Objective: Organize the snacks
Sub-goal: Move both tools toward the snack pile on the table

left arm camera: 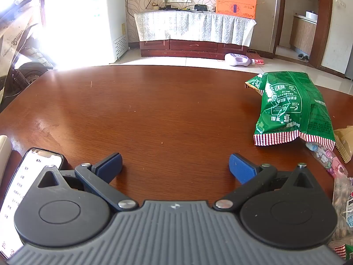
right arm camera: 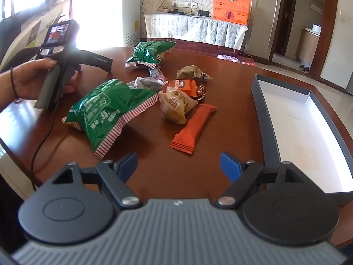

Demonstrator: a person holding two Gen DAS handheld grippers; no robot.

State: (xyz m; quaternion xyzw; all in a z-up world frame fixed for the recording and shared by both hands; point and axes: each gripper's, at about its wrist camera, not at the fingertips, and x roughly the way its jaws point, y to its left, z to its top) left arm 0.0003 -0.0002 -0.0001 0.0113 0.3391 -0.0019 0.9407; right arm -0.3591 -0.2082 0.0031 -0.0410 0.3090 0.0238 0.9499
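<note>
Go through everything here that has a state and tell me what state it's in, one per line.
left gripper: open, nothing between its fingers
right gripper: open, nothing held
box: open, no snacks inside
near green bag: lying flat on the table
far green bag: lying crumpled
orange bar: sealed, lying flat
phone: screen lit

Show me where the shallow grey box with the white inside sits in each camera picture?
Left wrist view: the grey box is not in it; only table and snack bags show along the right edge.
Right wrist view: the grey box lies on the table at the right edge, open and empty, right of the snacks.
Shared landmark: the orange carton on the cloth-covered cabinet against the far wall.
</note>
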